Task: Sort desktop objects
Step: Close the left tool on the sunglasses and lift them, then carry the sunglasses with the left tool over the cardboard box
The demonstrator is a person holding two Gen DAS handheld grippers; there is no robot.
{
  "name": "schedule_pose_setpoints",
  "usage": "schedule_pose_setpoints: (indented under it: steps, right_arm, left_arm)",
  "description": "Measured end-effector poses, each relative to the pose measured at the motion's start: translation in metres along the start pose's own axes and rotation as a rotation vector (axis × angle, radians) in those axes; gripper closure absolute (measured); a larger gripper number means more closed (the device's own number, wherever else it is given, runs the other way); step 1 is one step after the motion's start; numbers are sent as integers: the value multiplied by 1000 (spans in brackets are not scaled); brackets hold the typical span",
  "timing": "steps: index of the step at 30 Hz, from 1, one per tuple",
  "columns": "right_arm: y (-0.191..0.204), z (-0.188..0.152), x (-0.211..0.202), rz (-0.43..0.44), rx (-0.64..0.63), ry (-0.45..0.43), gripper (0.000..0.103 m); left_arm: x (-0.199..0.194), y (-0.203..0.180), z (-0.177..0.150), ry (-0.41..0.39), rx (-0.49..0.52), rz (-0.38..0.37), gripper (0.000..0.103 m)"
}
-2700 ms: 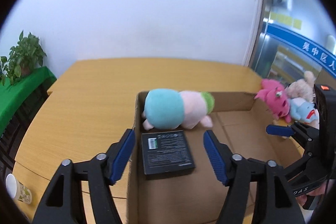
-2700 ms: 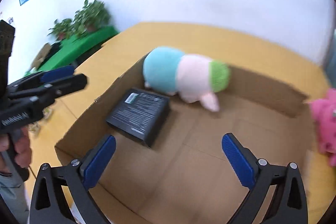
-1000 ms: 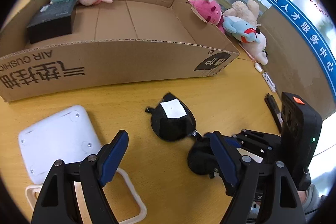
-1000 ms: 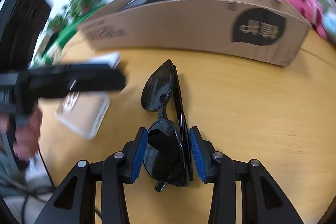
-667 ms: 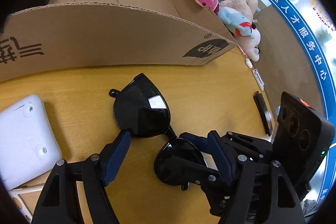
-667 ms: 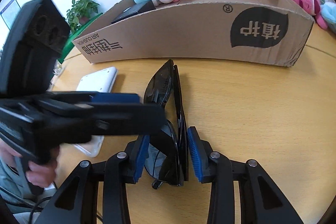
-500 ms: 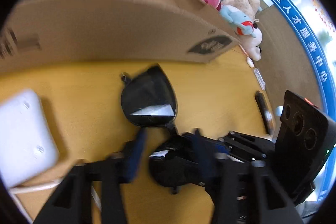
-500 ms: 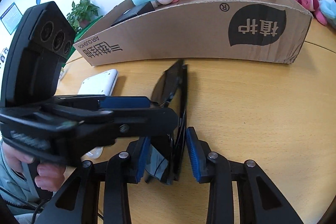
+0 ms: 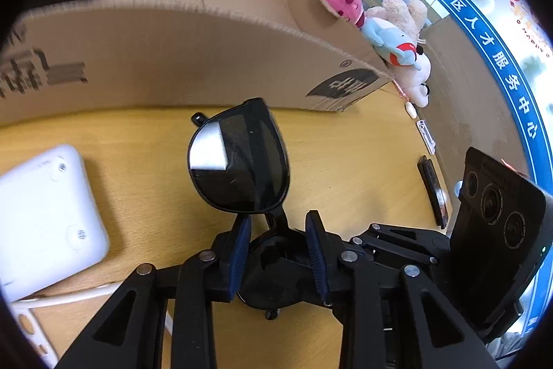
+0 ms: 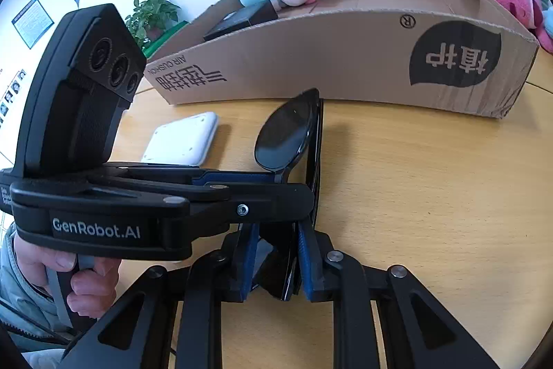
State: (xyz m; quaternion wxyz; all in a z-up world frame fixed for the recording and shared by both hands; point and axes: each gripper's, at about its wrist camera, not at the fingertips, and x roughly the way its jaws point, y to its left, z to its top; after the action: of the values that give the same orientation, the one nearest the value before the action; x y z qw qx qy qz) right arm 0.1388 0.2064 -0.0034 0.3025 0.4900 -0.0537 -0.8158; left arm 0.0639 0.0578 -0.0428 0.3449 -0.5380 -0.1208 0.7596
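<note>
The right gripper (image 10: 276, 260) is clamped on the near lens of the black sunglasses (image 9: 242, 165), and the left gripper (image 9: 278, 239) is closed on them at the bridge. The sunglasses sit over the wooden desk (image 10: 432, 182), just in front of the cardboard box (image 10: 345, 57). A white device (image 9: 41, 213) lies left of the box's front wall.

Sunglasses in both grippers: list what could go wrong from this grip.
1. The left gripper and right gripper both clamp the sunglasses near the bridge; pulling them apart or twisting could bend the frame.
2. The blue pads press on a lens, which may smudge or scratch.
3. The cardboard box has a tall near wall; a low carry could knock the protruding lens against it.
</note>
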Motion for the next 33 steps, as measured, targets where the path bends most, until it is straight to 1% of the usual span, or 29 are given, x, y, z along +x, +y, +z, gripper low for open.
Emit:
schedule_pose_setpoints:
  steps: [2, 3, 5, 8, 12, 15, 18, 22, 26, 33]
  right_arm:
    - [3, 0, -4, 9, -9, -9, 86]
    - [5, 1, -7, 12, -15, -17, 88]
    - [11, 4, -13, 27, -25, -32, 93]
    - [20, 11, -19, 26, -67, -59, 93]
    - [25, 23, -15, 25, -78, -65, 95]
    - [29, 28, -19, 26, -88, -79, 96]
    - [33, 34, -27, 25, -111, -95, 96]
    - [41, 54, -34, 22, -156, -127, 96]
    - [53, 79, -41, 20, -206, -162, 96]
    - [72, 135, -43, 45, -299, -207, 96]
  left_arm:
    - [-9, -4, 2, -25, 15, 3, 77]
    - [-15, -5, 3, -40, 21, -2, 83]
    - [-25, -10, 6, -61, 42, -2, 83]
    - [-32, -17, 12, -81, 89, 16, 83]
    - [-35, -17, 19, -92, 83, 11, 83]
    - [-42, -19, 22, -117, 88, -2, 83]
    - [-51, -24, 29, -151, 103, -1, 83]
    - [-71, -27, 42, -203, 130, 1, 83]
    - [-93, -29, 61, -260, 184, 25, 83]
    - [-127, -26, 99, -348, 252, 72, 83]
